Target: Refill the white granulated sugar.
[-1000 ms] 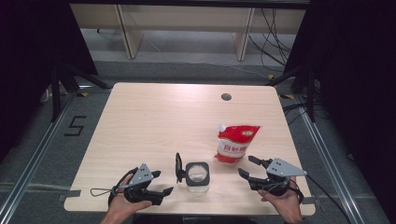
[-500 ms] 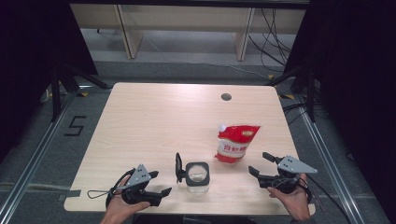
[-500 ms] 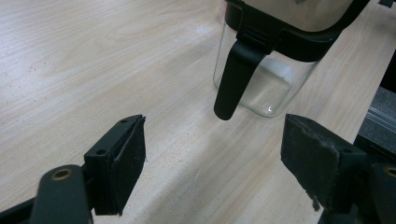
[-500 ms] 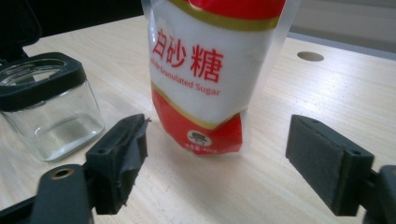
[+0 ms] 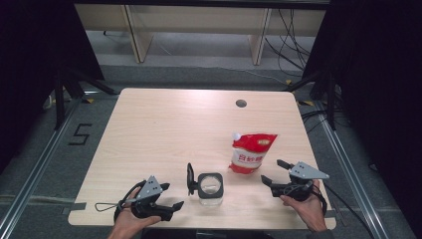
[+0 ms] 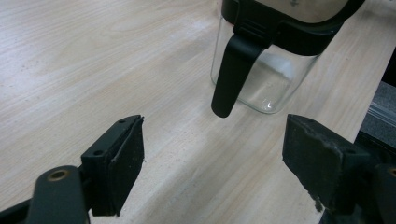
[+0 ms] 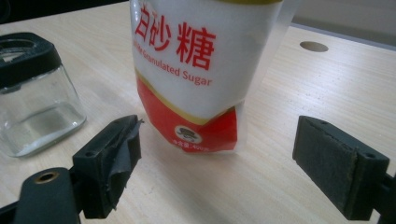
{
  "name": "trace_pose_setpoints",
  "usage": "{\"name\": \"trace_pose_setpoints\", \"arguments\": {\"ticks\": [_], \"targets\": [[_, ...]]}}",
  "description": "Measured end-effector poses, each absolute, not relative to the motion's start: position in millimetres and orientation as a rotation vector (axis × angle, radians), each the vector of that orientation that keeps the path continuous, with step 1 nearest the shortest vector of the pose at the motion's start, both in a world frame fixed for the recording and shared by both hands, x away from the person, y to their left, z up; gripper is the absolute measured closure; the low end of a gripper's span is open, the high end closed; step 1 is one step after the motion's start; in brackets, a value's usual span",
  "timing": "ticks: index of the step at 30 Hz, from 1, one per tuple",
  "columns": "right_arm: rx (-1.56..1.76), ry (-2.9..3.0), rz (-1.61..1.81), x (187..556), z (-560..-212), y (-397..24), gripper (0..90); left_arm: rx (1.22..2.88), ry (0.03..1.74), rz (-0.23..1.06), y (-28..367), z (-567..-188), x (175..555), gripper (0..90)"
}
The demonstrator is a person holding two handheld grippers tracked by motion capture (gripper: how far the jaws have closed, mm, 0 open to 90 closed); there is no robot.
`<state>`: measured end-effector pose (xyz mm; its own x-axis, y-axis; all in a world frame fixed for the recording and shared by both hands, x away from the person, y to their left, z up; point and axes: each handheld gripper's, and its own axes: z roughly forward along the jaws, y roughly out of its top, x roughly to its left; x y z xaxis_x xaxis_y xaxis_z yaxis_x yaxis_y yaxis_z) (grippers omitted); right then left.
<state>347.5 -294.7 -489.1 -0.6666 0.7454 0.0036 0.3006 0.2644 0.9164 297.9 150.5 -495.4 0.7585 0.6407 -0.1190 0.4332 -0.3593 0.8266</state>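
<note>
Low in the centre of the high view a square glass jar [image 5: 210, 188] with a black collar stands on the pale wooden worktop [image 5: 164, 134], its black flip lid [image 5: 190, 179] swung open and standing up at its left side; the glass looks clear and empty in the right gripper view (upper left of that frame) [image 7: 32, 93]. Just right of the jar and a little farther up the frame, a red and white pouch of granulated sugar [image 5: 249, 152] stands upright, apart from the jar, with a white spout cap [image 5: 236, 135] at its upper left corner. Near the top right of the worktop is a round cable hole [image 5: 241, 103]. The left gripper [image 5: 166, 199] sits at the lower left, held in a hand [image 5: 130, 221], its jaws spread wide and holding nothing; in its own view the jar [image 6: 271, 60] and the lid's hanging black tab [image 6: 233, 70] lie ahead, untouched. The right gripper [image 5: 274, 172], at the lower right in the other hand [image 5: 304, 206], also has its jaws wide apart and bare, with the pouch [image 7: 201, 70] standing just beyond them.
</note>
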Motion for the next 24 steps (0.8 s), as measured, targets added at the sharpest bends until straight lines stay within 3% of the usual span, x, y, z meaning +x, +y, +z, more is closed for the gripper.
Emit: {"name": "trace_pose_setpoints", "arguments": {"ticks": [24], "targets": [[0.833, 2.168, 1.574, 401.1, -493.5, -273.7, 15.9, 2.036, 0.785, 0.29, 151.8, -497.1, 295.1, 20.4]]}}
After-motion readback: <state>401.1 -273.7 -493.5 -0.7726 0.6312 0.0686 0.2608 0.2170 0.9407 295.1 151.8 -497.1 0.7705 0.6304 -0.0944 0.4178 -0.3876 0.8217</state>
